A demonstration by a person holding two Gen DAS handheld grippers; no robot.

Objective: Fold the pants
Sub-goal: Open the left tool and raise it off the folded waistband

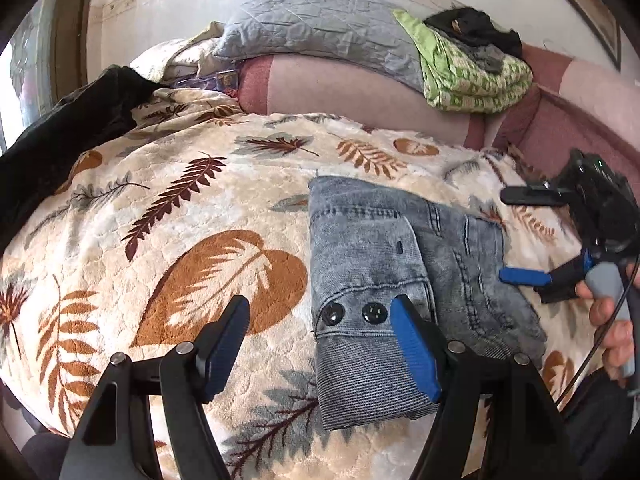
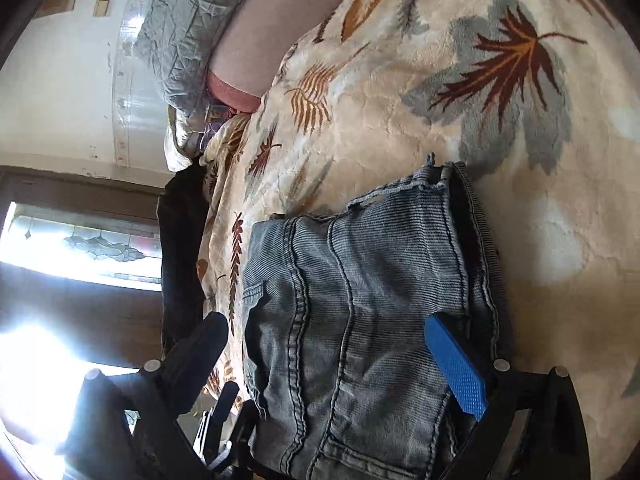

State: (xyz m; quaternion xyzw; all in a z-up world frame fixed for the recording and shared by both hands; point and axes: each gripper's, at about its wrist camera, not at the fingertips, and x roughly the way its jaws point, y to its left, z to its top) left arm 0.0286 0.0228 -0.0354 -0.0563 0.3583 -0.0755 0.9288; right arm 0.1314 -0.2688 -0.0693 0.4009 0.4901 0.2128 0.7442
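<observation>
Item: pants (image 1: 408, 280), grey washed denim, lying on a bed (image 1: 560, 136) over a cream blanket (image 1: 180, 208) printed with leaves. Condition: already doubled into a compact, roughly rectangular bundle; two dark buttons (image 1: 356, 314) show at the near edge, a pocket and seams face up.

Left tongs (image 1: 320, 340): released, jaws standing wide; the blue pad (image 1: 412, 356) sits over the near edge of the bundle, the other finger over bare blanket. Nothing is pinched.

Right tongs (image 2: 332, 356): released, jaws wide astride the bundle in the right wrist view; whether the blue pad (image 2: 456, 368) touches the denim cannot be told. A hand (image 1: 612, 320) grips the handle at the right edge of the left wrist view.

Step in hand, by judgement: the folding looks nearly or wholly complete; the tongs stand off the bundle, at most for a last tidy. The next move would call for either one more fold across the bundle, both tongs taking one edge together, or a light press to flatten it, without dragging the layers askew.

Containers: none visible. Loose articles on the bed: grey pillow (image 1: 320, 28), green patterned cloth (image 1: 472, 76) with a dark garment (image 1: 476, 28) on top, black fabric (image 1: 60, 136) at the left edge.
</observation>
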